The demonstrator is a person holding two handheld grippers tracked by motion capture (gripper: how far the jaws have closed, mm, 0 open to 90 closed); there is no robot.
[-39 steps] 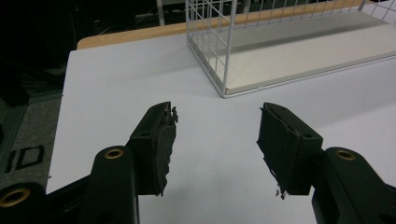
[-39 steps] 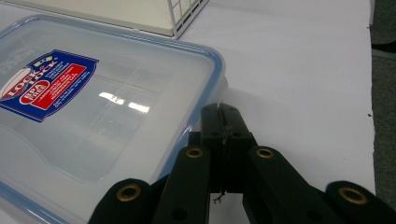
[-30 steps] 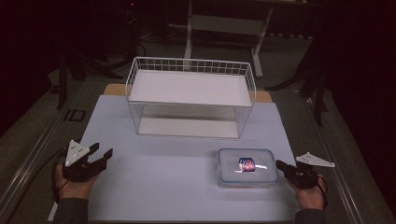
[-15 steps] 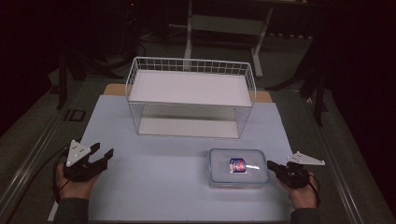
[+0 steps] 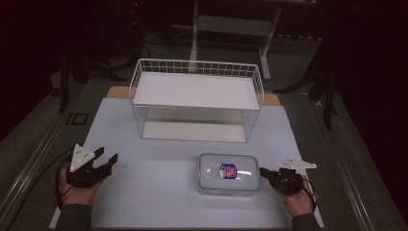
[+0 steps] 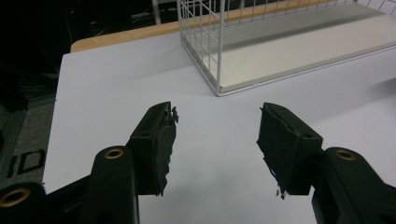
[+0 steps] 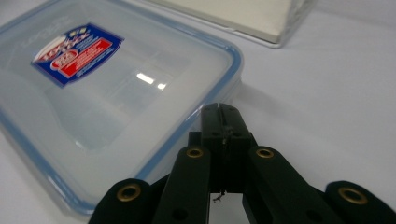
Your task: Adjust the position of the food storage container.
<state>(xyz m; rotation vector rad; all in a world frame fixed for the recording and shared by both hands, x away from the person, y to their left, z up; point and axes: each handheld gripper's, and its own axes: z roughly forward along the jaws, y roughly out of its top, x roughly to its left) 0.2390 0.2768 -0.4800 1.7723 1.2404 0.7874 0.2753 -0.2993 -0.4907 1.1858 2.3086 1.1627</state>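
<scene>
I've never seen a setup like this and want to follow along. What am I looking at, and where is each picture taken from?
No robot: a person holds a two-fingered tool in each hand. The high view looks down on the table. The other two pictures come from cameras riding on the tools. The left gripper is open and holds nothing. The right gripper is shut, its tip at the edge of a clear lidded container with a blue rim. A white wire shelf rack stands behind.

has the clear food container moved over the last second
Yes. In the high view the container has slid left: it lay below the wire rack's right end, and now lies nearer the rack's middle, with the shut right gripper at its right edge.
</scene>
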